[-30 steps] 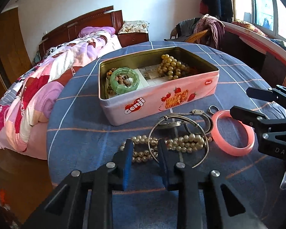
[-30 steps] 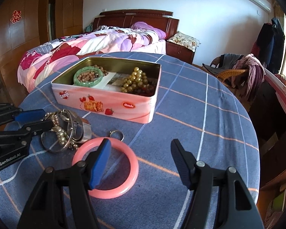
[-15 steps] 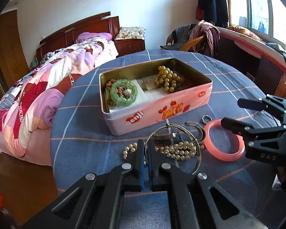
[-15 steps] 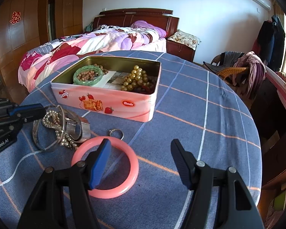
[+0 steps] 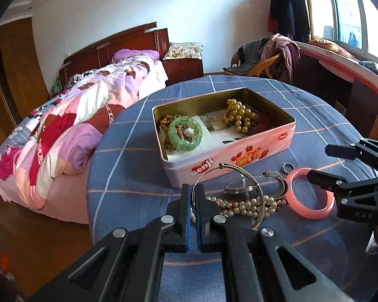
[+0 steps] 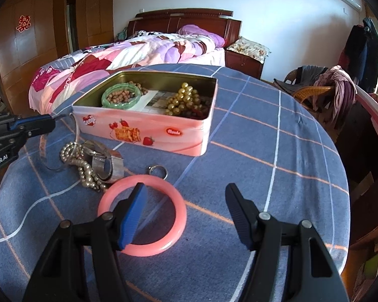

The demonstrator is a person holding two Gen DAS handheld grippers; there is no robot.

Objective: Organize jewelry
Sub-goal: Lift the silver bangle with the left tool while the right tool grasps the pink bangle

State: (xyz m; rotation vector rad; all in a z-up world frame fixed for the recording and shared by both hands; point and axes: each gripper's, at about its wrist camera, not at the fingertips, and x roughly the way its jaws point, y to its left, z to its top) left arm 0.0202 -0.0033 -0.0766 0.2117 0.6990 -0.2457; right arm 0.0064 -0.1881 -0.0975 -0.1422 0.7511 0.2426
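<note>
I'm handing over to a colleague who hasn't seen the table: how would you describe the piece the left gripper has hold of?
Find the pink biscuit tin on the blue checked tablecloth. Just in front of it lies a heap of a pearl strand and a watch. The thin silver wire hoop pinched by the left gripper is the only bare, beadless ring, far thinner than the pink bangle nearby.
</note>
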